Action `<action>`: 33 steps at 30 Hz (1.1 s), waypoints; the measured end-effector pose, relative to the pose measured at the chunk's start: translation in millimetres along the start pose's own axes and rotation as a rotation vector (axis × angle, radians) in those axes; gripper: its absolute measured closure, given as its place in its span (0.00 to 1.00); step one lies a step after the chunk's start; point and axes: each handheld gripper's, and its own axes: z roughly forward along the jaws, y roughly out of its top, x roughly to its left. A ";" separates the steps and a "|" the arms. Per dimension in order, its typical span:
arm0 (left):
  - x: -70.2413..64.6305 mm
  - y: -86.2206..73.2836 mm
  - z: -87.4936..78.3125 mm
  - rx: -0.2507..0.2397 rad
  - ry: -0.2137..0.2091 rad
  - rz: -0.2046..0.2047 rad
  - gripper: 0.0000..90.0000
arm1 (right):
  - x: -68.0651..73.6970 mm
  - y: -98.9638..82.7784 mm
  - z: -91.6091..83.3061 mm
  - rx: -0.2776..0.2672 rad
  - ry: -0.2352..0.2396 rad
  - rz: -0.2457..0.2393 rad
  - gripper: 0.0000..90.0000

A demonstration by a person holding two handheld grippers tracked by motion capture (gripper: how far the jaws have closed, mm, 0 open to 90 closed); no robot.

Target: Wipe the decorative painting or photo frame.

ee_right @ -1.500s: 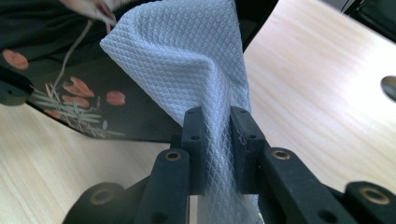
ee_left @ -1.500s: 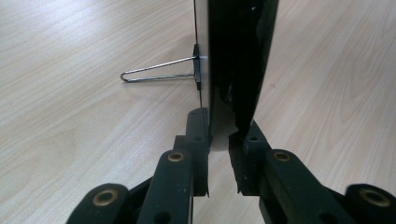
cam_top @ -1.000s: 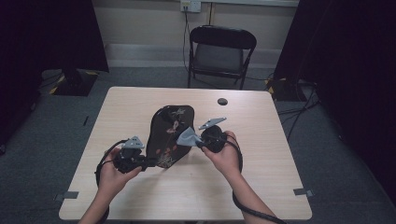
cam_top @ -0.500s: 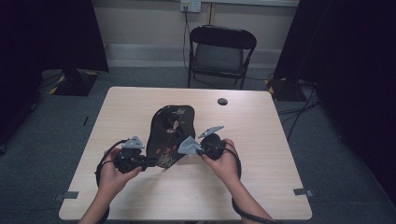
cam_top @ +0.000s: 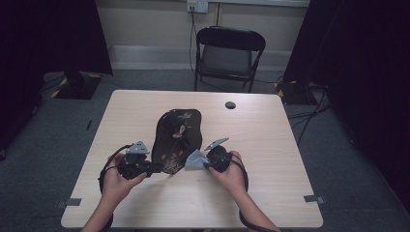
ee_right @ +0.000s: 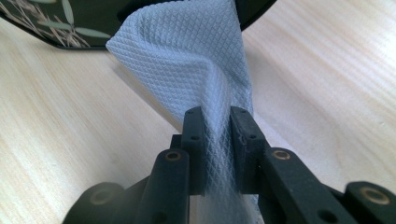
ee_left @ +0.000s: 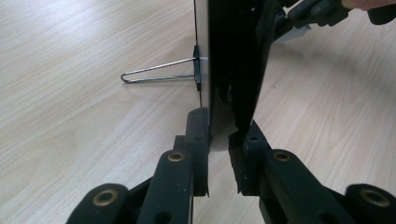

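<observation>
The black floral plaque (cam_top: 176,137) stands tilted on the table (cam_top: 270,145), propped by its wire stand (ee_left: 156,74) just left of the left gripper (ee_left: 219,135), whose jaws clamp its lower edge, probably to steady it for wiping. Just right of that edge, the right gripper (ee_right: 217,116) pinches a pale blue cloth (ee_right: 187,51), bunched against the plaque's rim.

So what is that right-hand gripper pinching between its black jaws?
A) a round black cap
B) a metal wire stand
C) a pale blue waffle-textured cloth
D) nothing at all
C: in the right gripper view, the right gripper has its jaws closed on a pale blue cloth with a diamond weave, bunched up towards the dark flower-painted plate.
</observation>
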 end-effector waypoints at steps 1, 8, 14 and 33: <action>0.0 0.0 0.0 0.000 0.000 -0.001 0.87 | -0.3 -0.7 0.6 0.002 0.000 -0.002 0.87; -0.1 0.1 0.0 0.000 0.000 0.000 0.87 | 0.0 -4.3 2.7 0.002 0.006 0.000 0.86; -0.2 0.0 0.0 0.000 0.001 -0.001 0.87 | -0.2 -5.9 2.6 -0.001 0.012 0.005 0.85; -0.2 0.1 0.0 0.000 0.001 -0.003 0.87 | -15.6 20.2 -55.8 -0.096 -0.024 -0.006 0.87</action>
